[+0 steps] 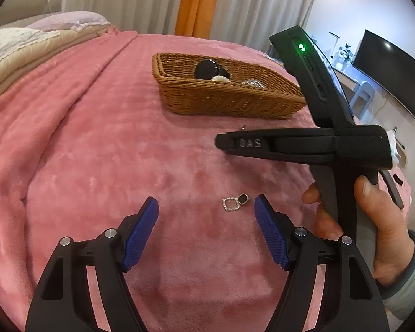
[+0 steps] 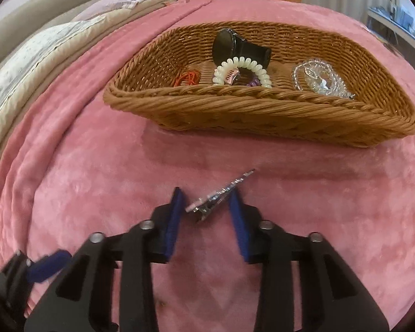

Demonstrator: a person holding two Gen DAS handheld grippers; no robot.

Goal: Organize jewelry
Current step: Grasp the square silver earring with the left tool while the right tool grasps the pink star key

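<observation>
A pink plush blanket (image 2: 318, 193) is covering a bed, and a brown woven wicker basket (image 2: 262, 110) is sitting on it, already holding a black watch (image 2: 235, 48), a white spiral hair tie (image 2: 243, 69), an orange cord (image 2: 188, 78) and a clear crystal piece (image 2: 318, 78).

The right gripper (image 2: 206, 203) is sitting partly closed around a sparkly silver hair clip (image 2: 221, 193), which is lying crosswise between the blue pads. The clip appears pinched near one end only, with the other end poking out toward the basket; how firm the hold is cannot be told.

The left gripper (image 1: 206, 207) is hovering wide open and holding nothing, with a small silver square-framed earring with a black stone (image 1: 235, 203) lying on the blanket between its blue fingers (image 1: 268, 229), closer to the right one.

The clip is likely to pivot or slip out during the carry, because the grip is off-centre. The thin, flat earring may sink into the soft pile, so closing fingers could pinch blanket instead or flick it away.
</observation>
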